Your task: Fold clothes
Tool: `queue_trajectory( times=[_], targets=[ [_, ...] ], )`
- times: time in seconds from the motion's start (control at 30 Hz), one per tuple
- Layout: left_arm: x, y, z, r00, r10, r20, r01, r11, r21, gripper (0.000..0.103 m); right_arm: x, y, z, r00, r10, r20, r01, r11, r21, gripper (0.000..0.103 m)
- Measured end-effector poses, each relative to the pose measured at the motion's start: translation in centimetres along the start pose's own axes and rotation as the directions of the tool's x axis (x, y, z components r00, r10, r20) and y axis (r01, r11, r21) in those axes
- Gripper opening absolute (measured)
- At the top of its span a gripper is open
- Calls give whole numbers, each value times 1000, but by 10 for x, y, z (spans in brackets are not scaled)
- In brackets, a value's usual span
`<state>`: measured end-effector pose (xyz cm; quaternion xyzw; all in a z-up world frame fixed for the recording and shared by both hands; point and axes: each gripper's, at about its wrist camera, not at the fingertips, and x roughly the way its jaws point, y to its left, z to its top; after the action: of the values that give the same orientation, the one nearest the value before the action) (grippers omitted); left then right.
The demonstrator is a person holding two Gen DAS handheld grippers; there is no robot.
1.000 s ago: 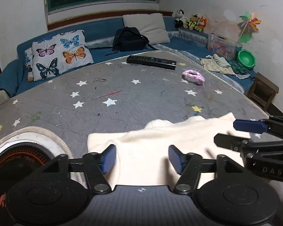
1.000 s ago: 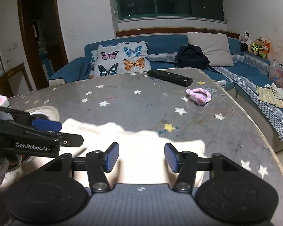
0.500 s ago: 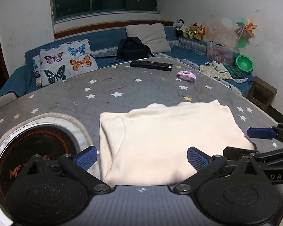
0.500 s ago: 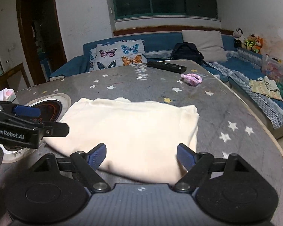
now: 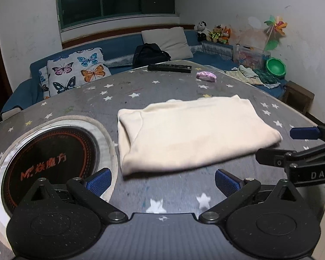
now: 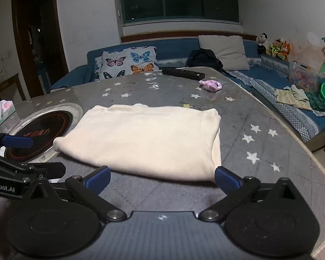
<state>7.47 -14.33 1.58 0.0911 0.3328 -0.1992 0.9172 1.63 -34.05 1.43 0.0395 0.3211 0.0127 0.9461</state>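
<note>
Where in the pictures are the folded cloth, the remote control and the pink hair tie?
cloth [image 5: 190,132], left wrist view, middle of its top layer
remote control [image 6: 183,73], right wrist view, middle of its body
hair tie [image 5: 206,77], left wrist view, its centre

one folded garment [image 5: 190,132], two cushions [image 5: 75,73], three plush toys [image 5: 214,32], one remote [image 5: 169,67]

The cream garment [image 5: 190,134] is soft, matt knit cloth with a faintly fuzzy nap, and it lies on a grey star-printed surface [image 5: 140,86] that is smooth with a dull sheen and scuffed paint marks. The round cooktop [image 5: 47,153] set into that surface is glossy black glass inside a pale ring. Each hand-held gripper is matt, speckled black plastic, the left [image 5: 162,181] and the right [image 6: 162,178] alike, with ribbed blue rubbery pads [image 6: 98,178] and small shiny metal pivot pins.
</note>
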Motion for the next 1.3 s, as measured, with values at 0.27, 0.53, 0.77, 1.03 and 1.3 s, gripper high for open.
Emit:
queue_trajectory(
  times=[0.27, 0.53, 0.77, 1.03, 1.3],
  targets=[
    [-14, -3, -19, 1000, 19, -2, -19, 1000, 11, 103, -8, 10, -13, 999, -47, -14, 47, 999, 9, 103],
    [-26, -2, -30, 1000, 25, 4, -25, 1000, 5, 103, -19, 18, -22, 997, -71, -13, 72, 997, 42, 103],
    [-34, -4, -37, 999, 29, 17, -29, 1000, 9, 103, -25, 25, -31, 996, -82, -19, 83, 996, 44, 103],
    [-40, -9, -45, 999, 27, 21, -28, 999, 21, 103, -29, 31, -36, 996, -87, -21, 88, 996, 32, 103],
    [-46, -11, -48, 999, 22, 29, -23, 999, 26, 103, -34, 37, -39, 996, -86, -18, 87, 996, 24, 103]
  ],
)
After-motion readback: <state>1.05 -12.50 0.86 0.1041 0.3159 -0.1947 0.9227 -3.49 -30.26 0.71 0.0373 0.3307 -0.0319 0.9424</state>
